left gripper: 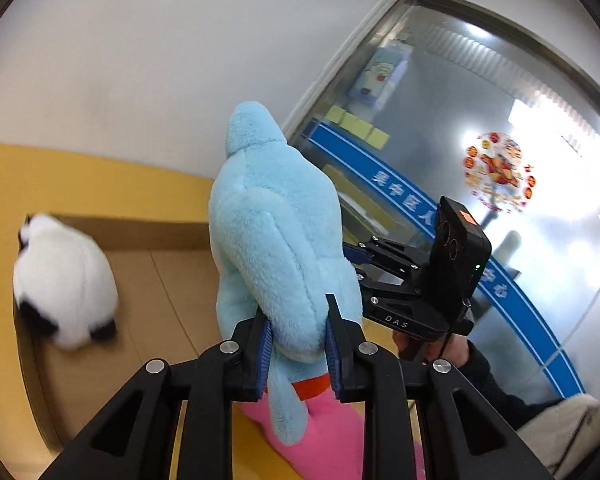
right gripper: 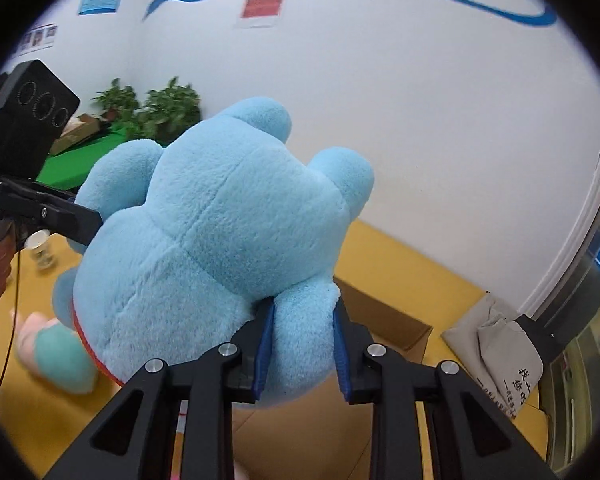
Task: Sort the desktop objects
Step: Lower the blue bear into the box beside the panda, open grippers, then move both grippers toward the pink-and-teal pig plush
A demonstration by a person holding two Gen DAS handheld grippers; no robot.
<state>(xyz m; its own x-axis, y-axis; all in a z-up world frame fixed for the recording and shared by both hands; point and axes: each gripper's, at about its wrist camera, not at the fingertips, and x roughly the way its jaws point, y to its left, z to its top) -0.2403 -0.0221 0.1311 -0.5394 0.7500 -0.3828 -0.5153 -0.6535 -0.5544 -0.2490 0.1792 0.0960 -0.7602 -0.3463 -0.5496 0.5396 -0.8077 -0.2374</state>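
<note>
A large light-blue plush toy [left gripper: 268, 232] with pink legs and an orange band is held up over an open cardboard box [left gripper: 156, 280]. My left gripper [left gripper: 296, 344] is shut on a blue plush limb. My right gripper [right gripper: 304, 352] is shut on another blue part of the same plush toy [right gripper: 220, 224]. The right gripper also shows in the left wrist view [left gripper: 356, 256], touching the toy's far side. A white and black plush toy [left gripper: 64, 284] lies inside the box at the left.
The yellow table [right gripper: 40, 400] carries the box [right gripper: 380, 316], a paper cup [right gripper: 40, 248] and a grey cloth bag [right gripper: 496, 344]. A white wall stands behind. A glass door [left gripper: 480, 140] is at the right. Potted plants [right gripper: 152, 108] stand far back.
</note>
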